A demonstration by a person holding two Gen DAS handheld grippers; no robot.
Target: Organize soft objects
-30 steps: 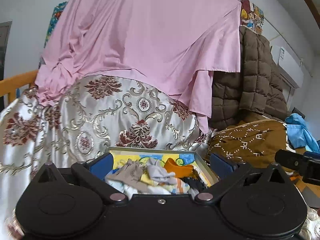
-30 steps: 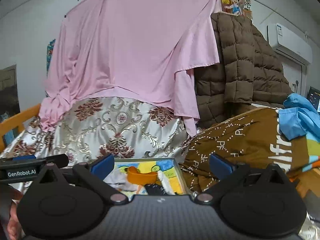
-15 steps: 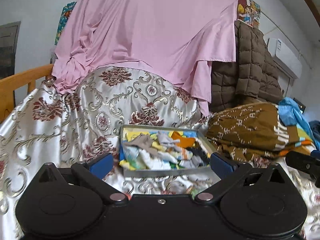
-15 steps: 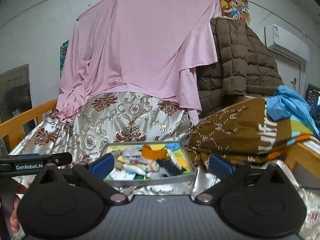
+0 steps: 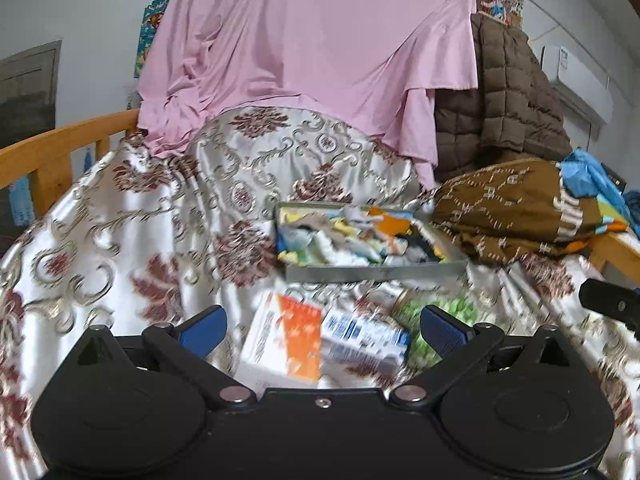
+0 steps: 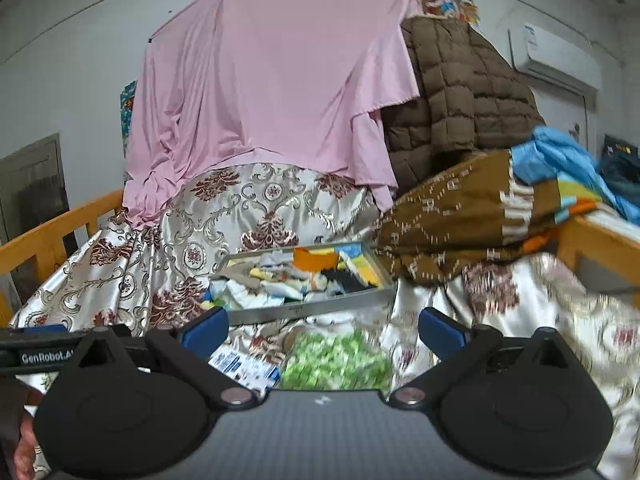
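A grey metal tray (image 5: 376, 273) (image 6: 304, 309) full of small cloth pieces, with an orange piece (image 5: 390, 222) (image 6: 314, 258) among them, rests on a floral satin bedspread (image 5: 132, 232) (image 6: 168, 256). Nearer me lie soft packets: a white and orange packet (image 5: 286, 340), a white and blue packet (image 5: 360, 340) (image 6: 244, 366) and a green patterned packet (image 5: 424, 322) (image 6: 334, 358). My left gripper (image 5: 322, 330) is open above the packets, holding nothing. My right gripper (image 6: 322, 330) is open too, with the green packet seen between its fingers, some way below.
A brown patterned quilt (image 5: 508, 208) (image 6: 460, 216) lies right of the tray, a blue cloth (image 6: 560, 152) on it. A pink sheet (image 5: 304, 52) and a brown padded jacket (image 6: 460, 88) hang behind. Wooden bed rails (image 5: 52, 156) (image 6: 600, 248) border both sides.
Both grippers have pulled back and up from the tray, so it looks farther off. The packets on the bedspread have come into view in front of it. Both grippers stayed open.
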